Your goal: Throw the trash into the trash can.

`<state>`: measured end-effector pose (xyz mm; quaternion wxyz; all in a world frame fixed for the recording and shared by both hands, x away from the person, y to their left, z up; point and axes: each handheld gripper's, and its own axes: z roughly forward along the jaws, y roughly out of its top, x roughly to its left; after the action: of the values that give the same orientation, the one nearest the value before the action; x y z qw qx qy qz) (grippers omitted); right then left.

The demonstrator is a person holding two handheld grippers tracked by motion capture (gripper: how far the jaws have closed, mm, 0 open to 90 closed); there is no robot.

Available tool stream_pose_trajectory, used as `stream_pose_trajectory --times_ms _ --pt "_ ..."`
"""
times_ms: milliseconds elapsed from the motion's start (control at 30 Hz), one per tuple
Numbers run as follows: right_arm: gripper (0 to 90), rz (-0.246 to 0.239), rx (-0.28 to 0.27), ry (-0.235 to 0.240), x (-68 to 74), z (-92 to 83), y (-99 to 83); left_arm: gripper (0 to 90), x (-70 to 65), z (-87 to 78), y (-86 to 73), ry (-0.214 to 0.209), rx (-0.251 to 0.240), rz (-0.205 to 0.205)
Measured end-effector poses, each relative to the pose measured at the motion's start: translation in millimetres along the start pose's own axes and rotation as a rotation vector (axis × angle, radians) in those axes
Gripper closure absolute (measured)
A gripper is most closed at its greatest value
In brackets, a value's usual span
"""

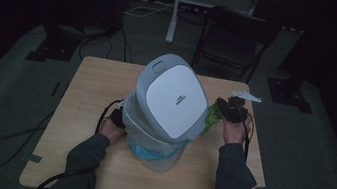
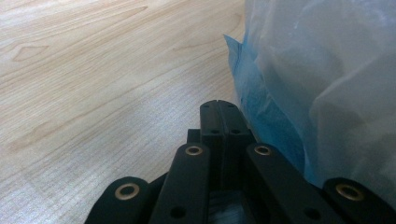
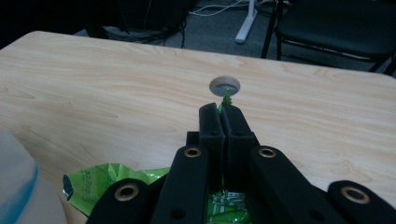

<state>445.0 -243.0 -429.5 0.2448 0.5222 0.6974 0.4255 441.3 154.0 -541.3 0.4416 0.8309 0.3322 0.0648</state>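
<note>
A grey and white bin (image 1: 151, 145) stands mid-table with its lid (image 1: 176, 98) raised and tilted toward me. It is lined with a translucent bag (image 2: 336, 84) over a blue one (image 2: 261, 102). My left gripper (image 1: 116, 117) (image 2: 218, 106) rests low at the bin's left side. Its jaws are shut with nothing between them, right beside the bag. My right gripper (image 1: 221, 107) (image 3: 223, 111) is to the right of the bin, shut on a crumpled green wrapper (image 1: 211, 120) (image 3: 112, 182). A green sliver pokes out past the jaw tips and the rest hangs below them.
The wooden table (image 1: 91, 93) has a round cable grommet (image 3: 224, 86) ahead of the right gripper. A dark chair (image 1: 233, 38) and a white stand leg (image 1: 173, 14) are behind the table. Cables trail on the floor to the left (image 1: 8, 141).
</note>
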Motion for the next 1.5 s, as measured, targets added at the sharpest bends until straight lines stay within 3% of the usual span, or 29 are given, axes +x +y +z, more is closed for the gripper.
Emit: stream_pose_trajectory --times_ms 933,1500 --pt "88.2 -0.069 -0.078 0.013 14.3 -17.1 54.2 90.0 -0.2 -0.1 -0.1 0.001 0.0 0.003" --pt "88.2 -0.091 -0.116 0.034 23.0 -24.7 75.2 90.0 0.2 0.0 -0.3 -0.001 -0.003 0.001"
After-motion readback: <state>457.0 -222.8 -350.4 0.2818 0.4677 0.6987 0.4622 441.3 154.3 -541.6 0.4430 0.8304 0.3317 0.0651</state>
